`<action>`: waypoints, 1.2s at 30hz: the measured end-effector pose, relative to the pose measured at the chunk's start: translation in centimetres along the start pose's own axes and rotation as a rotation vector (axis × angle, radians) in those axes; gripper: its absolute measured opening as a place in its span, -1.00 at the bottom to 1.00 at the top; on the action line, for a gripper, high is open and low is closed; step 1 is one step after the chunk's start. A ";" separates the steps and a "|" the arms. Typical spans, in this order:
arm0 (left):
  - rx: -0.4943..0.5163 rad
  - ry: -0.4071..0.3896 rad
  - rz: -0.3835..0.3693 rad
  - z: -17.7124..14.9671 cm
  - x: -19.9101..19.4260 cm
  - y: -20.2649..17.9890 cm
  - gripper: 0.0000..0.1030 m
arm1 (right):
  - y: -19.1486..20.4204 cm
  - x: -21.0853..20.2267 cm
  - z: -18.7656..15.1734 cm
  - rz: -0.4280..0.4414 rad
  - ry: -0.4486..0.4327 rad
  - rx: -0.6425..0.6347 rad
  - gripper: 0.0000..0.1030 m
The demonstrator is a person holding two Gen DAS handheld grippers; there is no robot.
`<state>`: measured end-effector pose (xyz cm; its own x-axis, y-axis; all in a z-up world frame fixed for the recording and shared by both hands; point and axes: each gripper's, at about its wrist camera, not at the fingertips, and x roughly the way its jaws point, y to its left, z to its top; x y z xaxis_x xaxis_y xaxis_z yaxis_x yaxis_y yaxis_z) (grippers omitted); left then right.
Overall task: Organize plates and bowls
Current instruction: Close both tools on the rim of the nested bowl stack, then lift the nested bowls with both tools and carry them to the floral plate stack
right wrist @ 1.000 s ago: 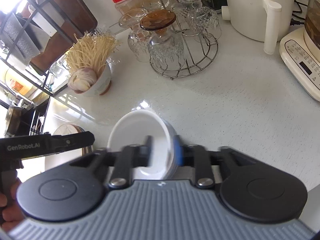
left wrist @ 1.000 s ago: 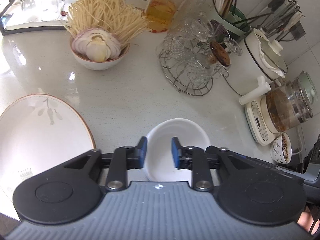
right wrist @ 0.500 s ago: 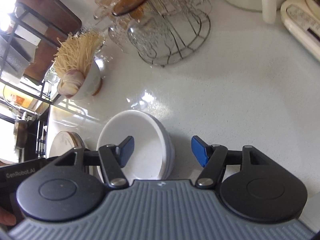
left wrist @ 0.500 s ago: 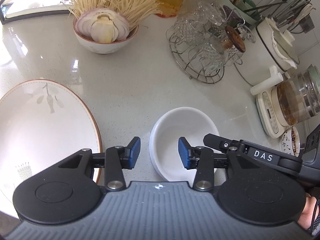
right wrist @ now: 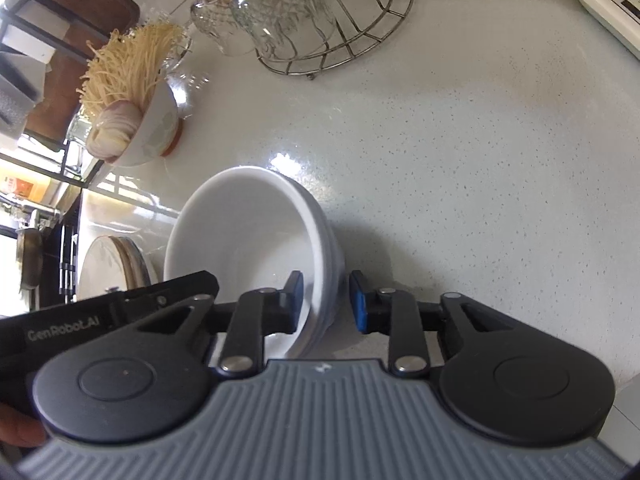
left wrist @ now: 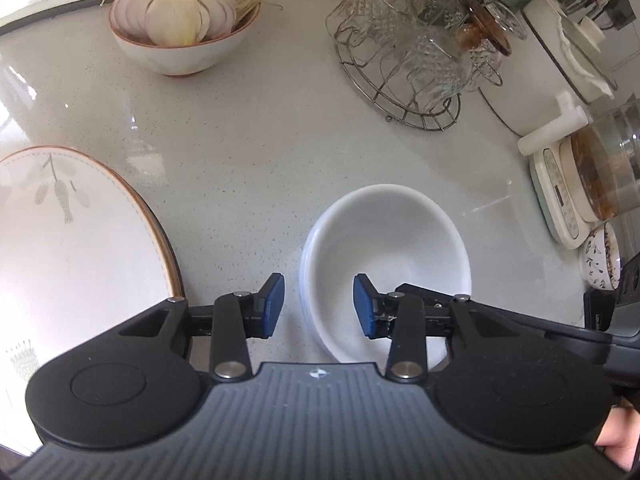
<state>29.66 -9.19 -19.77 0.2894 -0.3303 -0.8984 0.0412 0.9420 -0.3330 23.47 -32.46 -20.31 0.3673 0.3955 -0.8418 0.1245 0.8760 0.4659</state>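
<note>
On the far left of the left wrist view lies the big patterned plate, flat on the pale speckled counter and apparently the top of a small stack, going by the layered brown rims in the right wrist view. Just right of it the left gripper straddles the near-left rim of the white bowl stack — one blue pad outside the wall, one inside, neither pressing. Its jaws are closing with the rim between them, so the grip is not yet made.

Further right, the right gripper brackets the opposite rim of the same stack: the inner pad sits close against the inside wall, the outer pad still shows a sliver of gap, and these jaws are closing too. The stack looks like three nested bowls standing upright, well apart from the onion-and-noodle bowl and the wire rack of glasses behind.

To do this step well, I would let both pairs of pads settle squarely on the rim before any lift — glazed ceramic is slick, and a pinch on the top bowl alone could leave the lower ones behind or tip the stack. Keep the two sides level with each other and clear of the plate's edge, which sits near the left gripper's outer finger
</note>
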 end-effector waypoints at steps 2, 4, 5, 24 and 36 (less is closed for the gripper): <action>-0.001 -0.003 0.006 0.0 0.2 0.2 -0.24 | -0.2 -0.1 0.0 0.000 -0.004 0.008 -0.50; -0.011 -0.002 -0.002 0.0 0.4 0.5 -0.31 | -0.3 -0.1 -0.1 0.002 -0.011 0.013 -0.51; -0.015 0.002 -0.005 0.0 0.5 0.7 -0.36 | -0.3 -0.1 -0.1 0.005 -0.014 0.017 -0.52; 0.066 0.025 -0.061 -0.1 1.3 0.6 -0.66 | 0.1 -0.3 -0.8 -0.022 -0.048 0.020 -0.57; 0.139 0.001 -0.132 0.6 -1.2 0.3 -0.66 | 1.5 -2.6 -1.7 -0.046 -0.135 0.035 -0.60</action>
<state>29.85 -8.46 -18.62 0.2713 -0.4517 -0.8499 0.2109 0.8895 -0.4054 21.12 -31.73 -17.92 0.4806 0.3128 -0.8192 0.1749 0.8812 0.4391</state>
